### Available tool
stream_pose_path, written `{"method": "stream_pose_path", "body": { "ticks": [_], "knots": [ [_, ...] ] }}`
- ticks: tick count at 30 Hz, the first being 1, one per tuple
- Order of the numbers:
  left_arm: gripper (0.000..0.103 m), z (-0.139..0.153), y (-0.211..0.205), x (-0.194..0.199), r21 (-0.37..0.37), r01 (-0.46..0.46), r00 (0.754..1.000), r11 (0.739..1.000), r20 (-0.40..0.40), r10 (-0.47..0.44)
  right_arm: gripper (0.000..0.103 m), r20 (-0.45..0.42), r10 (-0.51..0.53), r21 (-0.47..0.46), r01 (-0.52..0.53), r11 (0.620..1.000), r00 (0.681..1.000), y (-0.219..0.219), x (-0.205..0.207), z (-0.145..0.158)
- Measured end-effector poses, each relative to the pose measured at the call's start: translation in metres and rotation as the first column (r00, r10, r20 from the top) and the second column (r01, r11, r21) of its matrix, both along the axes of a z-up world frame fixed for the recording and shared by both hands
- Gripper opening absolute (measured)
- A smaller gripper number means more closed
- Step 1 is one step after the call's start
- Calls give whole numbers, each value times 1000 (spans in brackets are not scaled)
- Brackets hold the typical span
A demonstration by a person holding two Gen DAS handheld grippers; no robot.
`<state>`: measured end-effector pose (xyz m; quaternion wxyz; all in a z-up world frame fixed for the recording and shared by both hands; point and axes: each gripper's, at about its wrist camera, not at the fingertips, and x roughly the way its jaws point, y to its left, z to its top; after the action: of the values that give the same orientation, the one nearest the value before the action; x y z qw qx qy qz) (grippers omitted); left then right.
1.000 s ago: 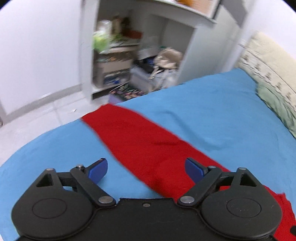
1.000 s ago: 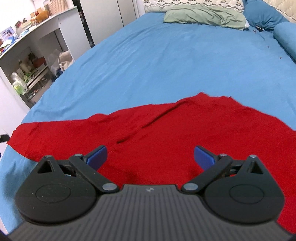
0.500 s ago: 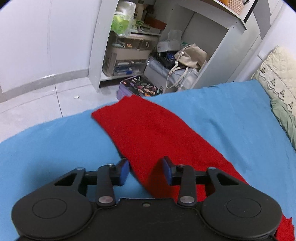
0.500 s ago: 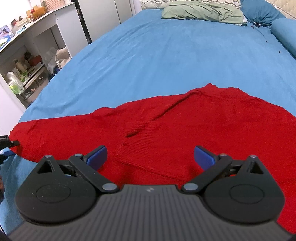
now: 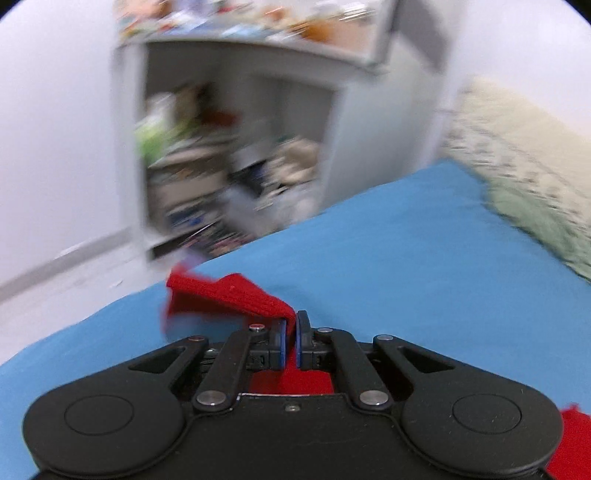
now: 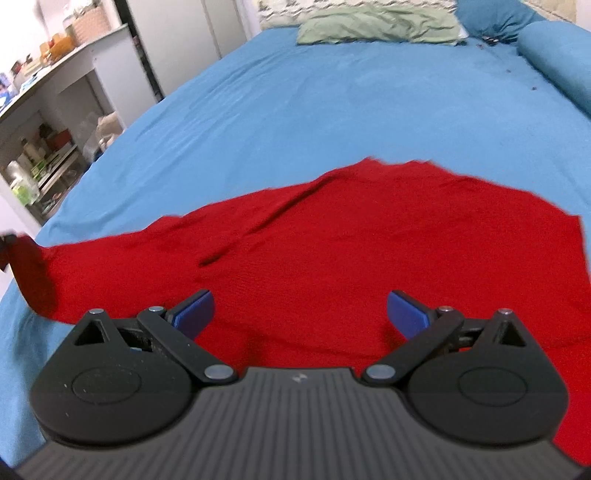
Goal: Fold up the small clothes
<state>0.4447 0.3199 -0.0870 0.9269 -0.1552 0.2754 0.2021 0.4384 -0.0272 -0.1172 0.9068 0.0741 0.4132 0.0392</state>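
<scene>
A red knit sweater (image 6: pixel 332 251) lies spread on the blue bed sheet (image 6: pixel 314 110). My left gripper (image 5: pixel 291 332) is shut on the sweater's sleeve (image 5: pixel 229 291) and holds it lifted off the sheet; the sleeve end hangs forward and folds over. In the right wrist view the lifted sleeve end (image 6: pixel 31 273) shows at the far left. My right gripper (image 6: pixel 299 310) is open and empty, hovering over the sweater's body near its lower edge.
A white open shelf unit (image 5: pixel 229 166) full of clutter stands past the bed's edge, also in the right wrist view (image 6: pixel 44 140). A green pillow (image 6: pixel 376 26) and a blue bolster (image 6: pixel 554 55) lie at the bed's head.
My left gripper closed on the sleeve and lifted it; the left view is now blurred from motion. The sleeve end rose off the sheet. The right gripper stayed open over the body.
</scene>
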Motion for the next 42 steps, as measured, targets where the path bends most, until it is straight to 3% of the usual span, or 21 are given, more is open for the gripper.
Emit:
{"method": "stream_pose_path", "body": {
  "ticks": [3,6,8,12,17,20,24,25,26,28,32,34,40,42],
  "knots": [
    [4,24,-71,16,55,155,986,986,51,-158,103,17,-39,7,39,999,999,-35,0,12],
    [4,36,-158,29,97,335,936,937,82,-343,103,42,-82,4,82,997,996,-71,-1,25],
    [4,32,-209,36,81,430,896,899,81,-436,103,56,-112,2,112,994,992,-96,-3,32],
    [4,-4,-311,41,33,589,807,808,20,-590,103,66,-180,-11,181,983,981,-152,-11,39],
    [5,-74,-382,35,-24,675,729,738,-135,-671,103,17,-208,-48,209,977,978,-201,-21,23],
    [5,-110,-398,30,-28,694,697,719,-220,-682,103,-7,-200,-67,199,978,980,-217,-25,12],
    [10,-120,-399,22,-16,703,693,711,-211,-690,103,-29,-171,-60,169,984,985,-222,-28,3],
    [24,-116,-399,26,-14,706,691,709,-212,-692,103,-28,-159,-61,157,986,987,-219,-31,2],
    [48,-111,-397,25,-6,707,690,707,-212,-692,103,-28,-146,-61,144,988,989,-216,-30,2],
    [72,-98,-384,15,27,701,703,713,-198,-684,103,-20,-108,-56,107,993,994,-208,-25,6],
    [74,-72,-342,2,88,659,745,747,-208,-633,103,-10,45,-88,-45,995,999,-173,-8,16],
    [74,-67,-321,-7,112,627,772,771,-225,-595,103,-23,160,-144,-162,976,987,-146,4,14],
    [74,-77,-248,-12,121,507,842,854,-284,-459,103,-74,450,-320,-449,834,890,-68,32,-13],
    [73,-82,-234,-14,133,481,852,867,-304,-426,90,-102,502,-358,-502,787,859,-47,40,-25]
  ]
}}
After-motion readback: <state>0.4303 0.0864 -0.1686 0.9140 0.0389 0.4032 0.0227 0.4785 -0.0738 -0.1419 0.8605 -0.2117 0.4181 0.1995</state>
